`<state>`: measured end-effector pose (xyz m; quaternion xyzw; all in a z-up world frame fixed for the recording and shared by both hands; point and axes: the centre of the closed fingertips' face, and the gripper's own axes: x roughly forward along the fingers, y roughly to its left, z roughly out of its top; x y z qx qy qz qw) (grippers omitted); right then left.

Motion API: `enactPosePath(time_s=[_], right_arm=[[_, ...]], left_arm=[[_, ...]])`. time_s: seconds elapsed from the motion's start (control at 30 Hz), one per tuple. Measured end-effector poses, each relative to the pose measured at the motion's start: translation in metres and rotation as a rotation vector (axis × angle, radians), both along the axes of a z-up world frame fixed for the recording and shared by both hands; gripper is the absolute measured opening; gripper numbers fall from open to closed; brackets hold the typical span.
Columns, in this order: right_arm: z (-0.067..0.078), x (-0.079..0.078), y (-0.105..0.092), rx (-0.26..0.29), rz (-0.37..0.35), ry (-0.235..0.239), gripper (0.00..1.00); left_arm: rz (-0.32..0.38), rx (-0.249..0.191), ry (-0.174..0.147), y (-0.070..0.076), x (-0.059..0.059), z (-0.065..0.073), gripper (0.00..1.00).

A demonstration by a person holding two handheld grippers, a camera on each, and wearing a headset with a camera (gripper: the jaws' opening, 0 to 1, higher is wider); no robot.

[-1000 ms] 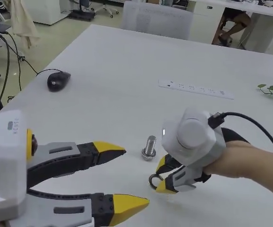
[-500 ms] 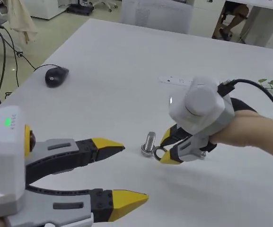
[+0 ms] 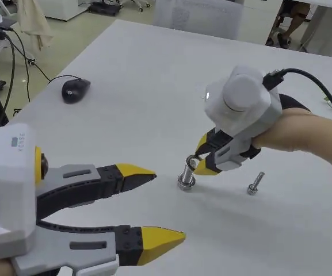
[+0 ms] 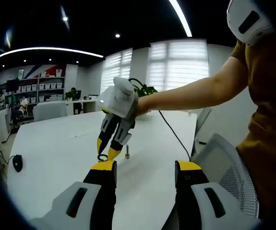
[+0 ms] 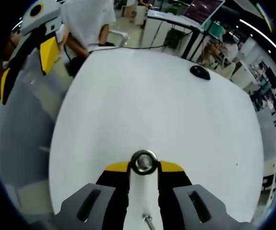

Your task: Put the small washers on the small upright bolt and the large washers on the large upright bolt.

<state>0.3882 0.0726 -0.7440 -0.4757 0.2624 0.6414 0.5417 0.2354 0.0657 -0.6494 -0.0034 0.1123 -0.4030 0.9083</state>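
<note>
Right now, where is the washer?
In the head view the washer is pinched by the right gripper, right at the top of the large upright bolt, left of the small bolt.

Right hand-held gripper (image 3: 196, 163) lifted washer (image 3: 193, 164) off table (image 3: 125, 86), now at top of large bolt (image 3: 186, 178).

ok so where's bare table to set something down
Free: the table between mouse and right tongs, and the near strip beside the left tongs. Crowded: around the large bolt and small bolt, where the right tongs hold a washer.
</note>
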Motion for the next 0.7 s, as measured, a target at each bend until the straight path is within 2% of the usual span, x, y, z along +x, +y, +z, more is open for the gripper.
enactPosePath(time_s=[0.23, 0.7], right_arm=[[-0.006, 0.001, 0.005, -0.021, 0.014, 0.013, 0.22], [-0.014, 0.006, 0.001, -0.058, 0.024, 0.014, 0.22]], left_arm=[[0.018, -0.001, 0.0, 0.006, 0.002, 0.0, 0.48], [0.016, -0.001, 0.003, 0.006, 0.005, -0.001, 0.48]])
